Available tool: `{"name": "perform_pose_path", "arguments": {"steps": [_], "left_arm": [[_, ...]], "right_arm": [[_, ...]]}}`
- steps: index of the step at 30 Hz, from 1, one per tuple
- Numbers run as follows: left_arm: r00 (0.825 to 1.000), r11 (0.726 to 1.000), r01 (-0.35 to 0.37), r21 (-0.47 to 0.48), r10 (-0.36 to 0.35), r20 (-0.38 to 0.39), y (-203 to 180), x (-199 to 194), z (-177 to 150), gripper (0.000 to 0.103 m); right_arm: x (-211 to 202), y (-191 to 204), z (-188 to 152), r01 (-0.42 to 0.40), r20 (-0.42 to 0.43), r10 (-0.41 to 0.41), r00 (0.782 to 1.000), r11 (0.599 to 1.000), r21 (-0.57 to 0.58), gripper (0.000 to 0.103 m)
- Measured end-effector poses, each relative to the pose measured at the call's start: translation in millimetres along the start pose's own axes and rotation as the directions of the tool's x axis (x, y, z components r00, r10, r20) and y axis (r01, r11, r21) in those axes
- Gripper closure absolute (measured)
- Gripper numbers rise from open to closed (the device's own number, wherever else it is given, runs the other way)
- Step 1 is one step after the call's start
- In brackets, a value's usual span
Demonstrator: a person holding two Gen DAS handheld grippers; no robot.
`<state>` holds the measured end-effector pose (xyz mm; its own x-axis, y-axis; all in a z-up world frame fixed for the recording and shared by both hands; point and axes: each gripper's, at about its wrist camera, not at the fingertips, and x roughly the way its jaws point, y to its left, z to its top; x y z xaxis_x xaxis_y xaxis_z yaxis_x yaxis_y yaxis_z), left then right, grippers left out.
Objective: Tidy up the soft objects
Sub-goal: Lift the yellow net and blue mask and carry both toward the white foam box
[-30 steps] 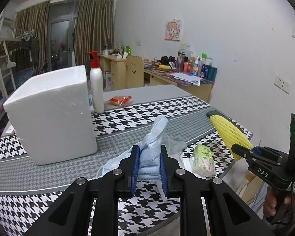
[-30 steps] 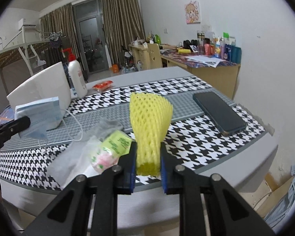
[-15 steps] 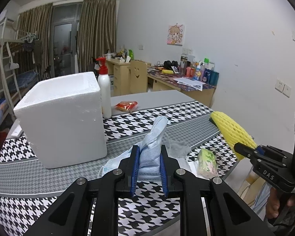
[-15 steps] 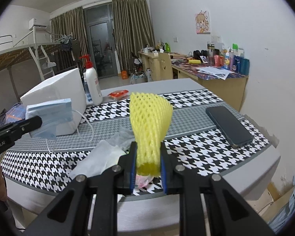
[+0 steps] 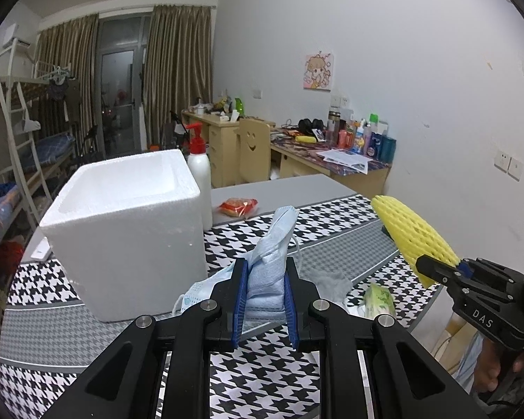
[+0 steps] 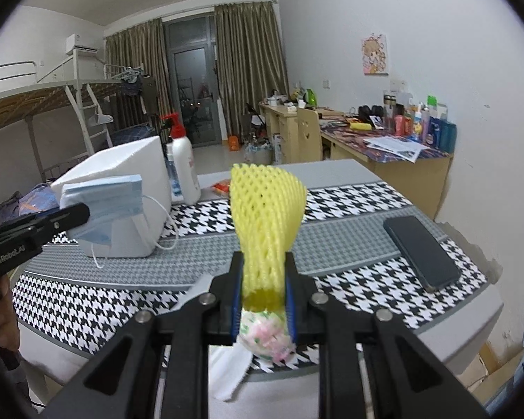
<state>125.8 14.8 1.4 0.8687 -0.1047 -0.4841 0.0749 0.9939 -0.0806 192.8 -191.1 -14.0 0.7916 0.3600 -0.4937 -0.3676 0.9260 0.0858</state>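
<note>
**Gripping Masks and Foam Net Above the Table**

Pinching a stack of blue face masks (image 5: 266, 272), the left gripper (image 5: 264, 305) holds it above the houndstooth table (image 5: 269, 377), just beside the white foam box (image 5: 129, 230). The right gripper (image 6: 264, 300) is clamped on a yellow foam net (image 6: 265, 216), also off the table. Its side reads "DAS" in the left view; the left gripper's side reads "GenRobot.AI". A black phone (image 6: 421, 251) lies flat on the table.

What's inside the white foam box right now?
The foam box is open-topped; the left wrist view shows only its white inner walls near the rim. Its floor is hidden by the front wall, so any contents cannot be seen.
</note>
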Motion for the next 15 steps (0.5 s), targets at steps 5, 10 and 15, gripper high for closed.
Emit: {"name": "perform_pose_path", "arguments": {"steps": [5, 10, 15], "left_arm": [[1.000, 1.000, -0.003, 0.001, 0.003, 0.010, 4.1, -1.1, 8.6, 0.082], [1.000, 1.000, -0.008, -0.005, 0.008, 0.020, 7.8, 0.1, 18.2, 0.082], [1.000, 1.000, -0.017, -0.002, 0.017, 0.026, 8.9, 2.2, 25.6, 0.082]], "right_arm": [[4.6, 7.6, 8.2, -0.024, 0.011, 0.024, 1.000, 1.000, -0.012, 0.079], [8.0, 13.7, 14.7, -0.045, 0.017, 0.045, 0.999, 0.999, -0.018, 0.079], [10.2, 18.3, 19.7, -0.059, 0.020, 0.060, 0.998, 0.998, -0.021, 0.079]]}}
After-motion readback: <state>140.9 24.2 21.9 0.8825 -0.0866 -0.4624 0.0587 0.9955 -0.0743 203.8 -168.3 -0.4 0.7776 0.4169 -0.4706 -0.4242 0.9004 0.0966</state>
